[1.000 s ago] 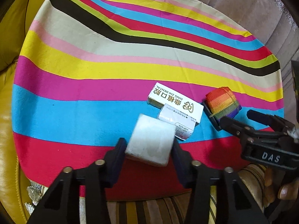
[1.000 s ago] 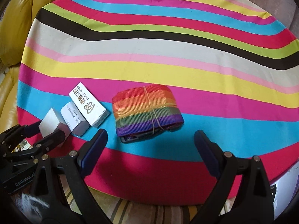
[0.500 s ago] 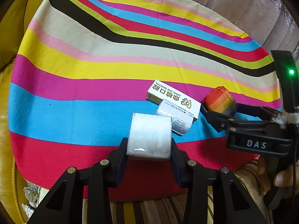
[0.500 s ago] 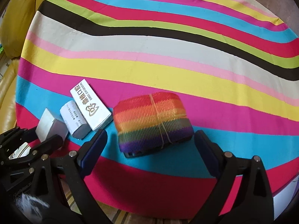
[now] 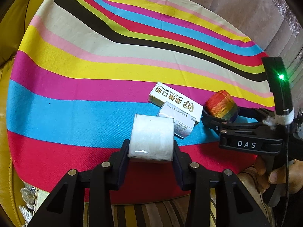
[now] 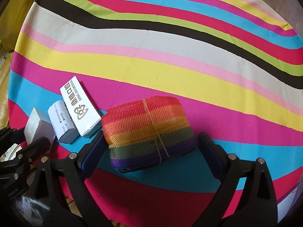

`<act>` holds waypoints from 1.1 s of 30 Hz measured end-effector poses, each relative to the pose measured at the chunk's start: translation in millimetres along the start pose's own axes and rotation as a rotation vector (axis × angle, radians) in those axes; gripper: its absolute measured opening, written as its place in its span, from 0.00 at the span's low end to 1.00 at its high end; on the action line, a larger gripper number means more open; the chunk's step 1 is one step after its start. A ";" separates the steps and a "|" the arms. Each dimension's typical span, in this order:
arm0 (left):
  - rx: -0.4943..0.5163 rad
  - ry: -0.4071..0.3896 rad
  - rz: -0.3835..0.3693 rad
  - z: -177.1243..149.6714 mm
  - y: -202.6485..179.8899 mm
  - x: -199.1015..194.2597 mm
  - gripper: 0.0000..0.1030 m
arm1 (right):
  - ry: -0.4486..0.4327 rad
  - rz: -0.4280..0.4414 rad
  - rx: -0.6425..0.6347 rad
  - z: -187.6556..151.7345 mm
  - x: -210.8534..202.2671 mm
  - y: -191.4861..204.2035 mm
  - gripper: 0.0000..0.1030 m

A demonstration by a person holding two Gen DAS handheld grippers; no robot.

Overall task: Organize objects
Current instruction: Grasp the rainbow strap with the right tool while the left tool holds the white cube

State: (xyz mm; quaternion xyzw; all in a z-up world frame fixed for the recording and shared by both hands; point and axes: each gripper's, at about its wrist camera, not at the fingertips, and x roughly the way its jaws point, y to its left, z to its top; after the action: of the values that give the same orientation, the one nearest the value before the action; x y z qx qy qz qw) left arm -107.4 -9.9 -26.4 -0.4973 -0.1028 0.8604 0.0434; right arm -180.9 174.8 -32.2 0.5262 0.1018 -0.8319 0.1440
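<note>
Left claw [image 5: 151, 151] is clamped on a white box [image 5: 152, 136], pads pressing both sides, and the box sits at the near edge of the cloth where the blue stripe meets the red. Right behind it, touching or close to it, lies a small white carton [image 5: 177, 121], and just past that a longer white box [image 5: 175, 99] with "DING ZHI DENTAL" printed on it. The three sit snug in a row, angled a bit.

Right claw [image 6: 150, 147] is spread wide around a rainbow strap roll [image 6: 148, 130] with a thin band around its middle. The left pad [image 6: 92, 151] looks like it's touching or nearly touching the roll's side; the other has a gap, so it isn't squeezing yet. The roll sits on the pink and blue stripes, just beside the dental box.

All of it is on a striped cloth [image 5: 94, 71] over a round surface. Yellow leather seat [image 5: 11, 28] on the left, brownish upholstery [image 5: 236, 5] behind. From the left cam you can see the hand [image 5: 280, 174] holding the right claw's grip.
</note>
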 end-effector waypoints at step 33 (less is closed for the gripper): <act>0.141 -0.033 -0.042 -13.1 -78.4 -38.6 0.41 | -0.064 0.011 0.178 -74.7 -76.3 -44.6 0.85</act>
State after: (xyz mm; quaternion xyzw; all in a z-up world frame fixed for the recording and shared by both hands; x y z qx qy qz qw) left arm -78.8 61.4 17.1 -0.4762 -0.0529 0.8726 0.0948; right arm -102.3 250.7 5.9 0.5107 0.0198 -0.8531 0.1046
